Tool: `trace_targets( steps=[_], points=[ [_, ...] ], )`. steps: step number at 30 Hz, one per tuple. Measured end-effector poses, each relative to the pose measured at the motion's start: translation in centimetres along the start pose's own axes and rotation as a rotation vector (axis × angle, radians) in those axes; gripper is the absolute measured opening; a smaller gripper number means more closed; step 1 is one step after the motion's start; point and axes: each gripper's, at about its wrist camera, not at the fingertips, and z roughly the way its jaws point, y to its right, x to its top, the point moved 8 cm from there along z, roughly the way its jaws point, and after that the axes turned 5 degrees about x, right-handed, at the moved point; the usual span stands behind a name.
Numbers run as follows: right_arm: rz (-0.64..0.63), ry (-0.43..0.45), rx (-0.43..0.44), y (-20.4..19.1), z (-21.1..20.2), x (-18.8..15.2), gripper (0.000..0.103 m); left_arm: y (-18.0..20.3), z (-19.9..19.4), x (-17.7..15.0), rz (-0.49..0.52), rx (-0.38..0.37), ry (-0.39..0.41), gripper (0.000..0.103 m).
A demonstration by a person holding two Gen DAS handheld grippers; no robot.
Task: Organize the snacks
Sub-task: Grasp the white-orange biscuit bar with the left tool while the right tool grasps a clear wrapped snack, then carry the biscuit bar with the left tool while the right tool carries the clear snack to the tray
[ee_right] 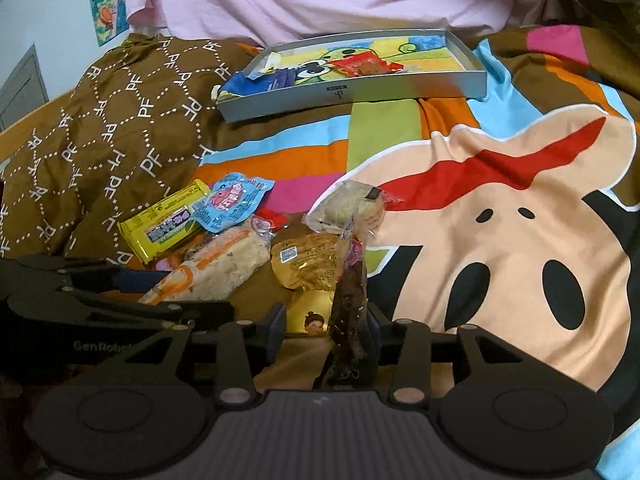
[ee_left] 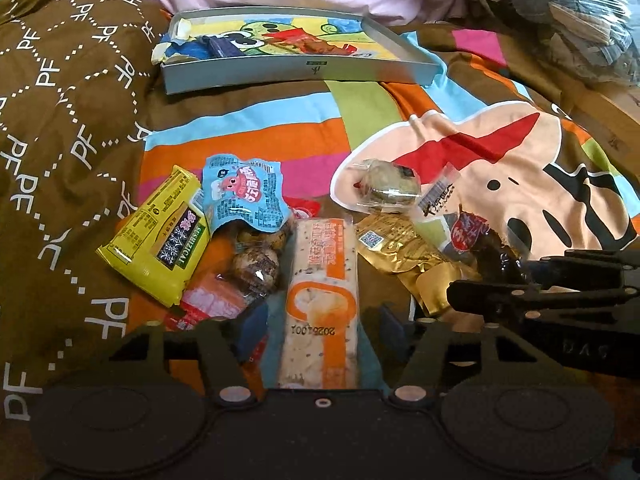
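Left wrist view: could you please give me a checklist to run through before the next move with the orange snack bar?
1. Orange snack bar lies between the left gripper fingers: ok.
2. Pads pressing on the bar: not ok, gaps on both sides.
3. Grey tray has bare room left: ok.
4. Dark packet clear of the right gripper: not ok, it stands between the open jaws, against one finger.

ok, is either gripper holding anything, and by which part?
Neither, it seems. Left gripper straddles the near end of the orange bar, gaps both sides; dark packet stands loose in the open right gripper.
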Motion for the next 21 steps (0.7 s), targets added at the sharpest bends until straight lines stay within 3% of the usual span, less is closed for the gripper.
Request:
trace_targets(
  steps=[2,7,9,10,13,18,21],
  points=[
    [-0.005,-0.003,-0.01,-0.1,0.0,0.0,0.04,0.2,0.0,0.0,0.008,-0.015,-0.002,0.046],
    [-0.017,-0.002,-0.032,-0.1,0.2,0.0,0.026,0.7,0.5,-0.3,0.038,-0.034,-0.017,0.045],
    [-0.034,-0.006,-0.044,-0.3,0.3,-0.1,0.014,0.4,0.5,-0.4,0.018,-0.041,-0.021,0.041],
    [-0.046,-0.004,-0.053,-0.4,0.4,-0.2,0.014,0.2,0.5,-0.3,0.007,-0.04,-0.019,0.036],
    [-0.113,0.019,-0.081,-1.3,0.0,-0.1,0.014,0.0,0.5,-0.3,-0.011,-0.044,-0.022,0.035],
    [-0.248,0.104,-0.09,-3.6,-1.7,0.4,0.013,0.7,-0.1,-0.2,0.03,0.013,-0.027,0.035],
    [-0.304,0.134,-0.105,-4.3,-2.5,0.9,0.013,0.9,-0.7,0.0,0.008,-0.012,-0.026,0.035]
  ],
)
